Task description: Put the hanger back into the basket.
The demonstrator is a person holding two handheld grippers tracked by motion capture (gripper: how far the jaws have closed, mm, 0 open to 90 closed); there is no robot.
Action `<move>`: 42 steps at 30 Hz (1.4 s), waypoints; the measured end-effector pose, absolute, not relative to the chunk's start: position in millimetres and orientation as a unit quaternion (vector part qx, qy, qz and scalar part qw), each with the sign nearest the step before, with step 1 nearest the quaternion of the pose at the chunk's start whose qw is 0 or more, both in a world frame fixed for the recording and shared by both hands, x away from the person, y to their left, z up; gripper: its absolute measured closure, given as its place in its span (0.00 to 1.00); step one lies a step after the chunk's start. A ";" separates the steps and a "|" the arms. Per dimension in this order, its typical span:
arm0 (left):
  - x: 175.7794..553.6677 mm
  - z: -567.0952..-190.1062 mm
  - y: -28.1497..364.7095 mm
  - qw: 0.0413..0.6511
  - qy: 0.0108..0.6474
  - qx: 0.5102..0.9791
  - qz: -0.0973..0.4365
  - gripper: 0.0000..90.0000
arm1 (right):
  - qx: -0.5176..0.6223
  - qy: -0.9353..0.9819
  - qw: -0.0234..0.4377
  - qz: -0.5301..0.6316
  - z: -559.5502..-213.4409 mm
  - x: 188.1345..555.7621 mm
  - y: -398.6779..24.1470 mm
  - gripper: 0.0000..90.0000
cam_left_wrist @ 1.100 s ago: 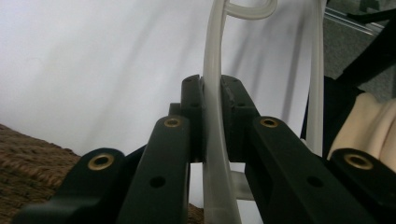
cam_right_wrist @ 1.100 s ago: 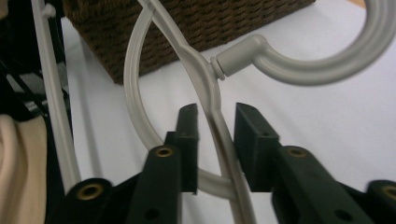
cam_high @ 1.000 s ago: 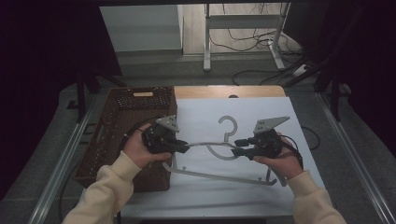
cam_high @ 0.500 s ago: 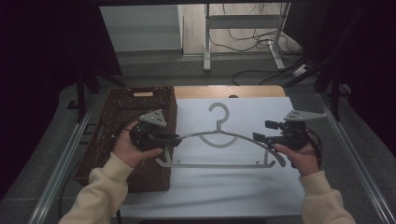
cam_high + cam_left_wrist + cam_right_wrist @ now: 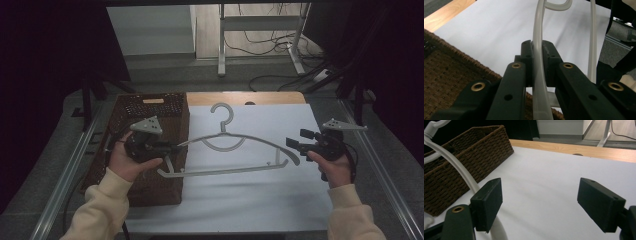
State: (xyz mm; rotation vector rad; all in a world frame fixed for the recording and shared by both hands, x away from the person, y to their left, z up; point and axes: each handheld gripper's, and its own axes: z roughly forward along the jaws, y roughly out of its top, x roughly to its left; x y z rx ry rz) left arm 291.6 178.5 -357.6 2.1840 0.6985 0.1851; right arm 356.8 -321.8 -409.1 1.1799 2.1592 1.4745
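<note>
Since half a second ago the right gripper (image 5: 299, 141) has let go of the hanger's end and backed off toward the right edge of the high view, and now its jaws are spread wide with nothing between them. In the right gripper view the hanger (image 5: 461, 173) curves past just outside the left jaw, not pinched.

Left gripper (image 5: 172, 148) sits at the left-middle of the high view, over the edge of the brown wicker basket (image 5: 150, 107), clamped tight on the left arm of the white hanger (image 5: 235, 145). The left gripper view shows the pale rod squeezed right between the jaws.

Hanger stretches across the middle of the frame over the white table sheet (image 5: 260, 200), hook pointing to the top.
</note>
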 end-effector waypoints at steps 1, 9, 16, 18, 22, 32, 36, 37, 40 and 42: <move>290.5 -357.3 180.2 0.411 0.281 0.864 0.075 0.91 | 0.409 0.745 0.138 0.509 -409.0 356.6 -322.2 0.23; 283.8 -353.1 195.1 0.421 0.292 0.854 0.091 0.91 | 0.425 0.747 0.134 0.494 -419.8 358.8 -326.4 0.23; 278.3 -349.0 212.3 0.431 0.305 0.843 0.103 0.91 | 0.429 0.755 0.130 0.478 -427.7 359.4 -326.7 0.22; 276.5 -348.5 218.4 0.434 0.311 0.839 0.107 0.91 | 0.431 0.757 0.129 0.473 -430.5 359.5 -327.0 0.22; 272.2 -348.5 229.2 0.438 0.321 0.832 0.114 0.91 | 0.432 0.762 0.129 0.465 -434.3 358.2 -326.2 0.22; 266.6 -347.9 250.0 0.443 0.345 0.818 0.126 0.90 | 0.425 0.778 0.130 0.445 -442.5 351.8 -320.2 0.22; 265.7 -348.6 253.9 0.448 0.350 0.813 0.130 0.90 | 0.422 0.784 0.132 0.437 -444.9 351.1 -317.7 0.22; 265.6 -348.8 255.0 0.449 0.351 0.811 0.131 0.91 | 0.421 0.785 0.133 0.435 -445.3 351.0 -317.1 0.22; 265.4 -349.1 258.8 0.452 0.358 0.805 0.136 0.90 | 0.421 0.786 0.131 0.433 -445.9 350.6 -315.7 0.22; 265.2 -348.8 262.3 0.452 0.363 0.803 0.139 0.90 | 0.420 0.787 0.130 0.433 -446.2 350.5 -315.3 0.22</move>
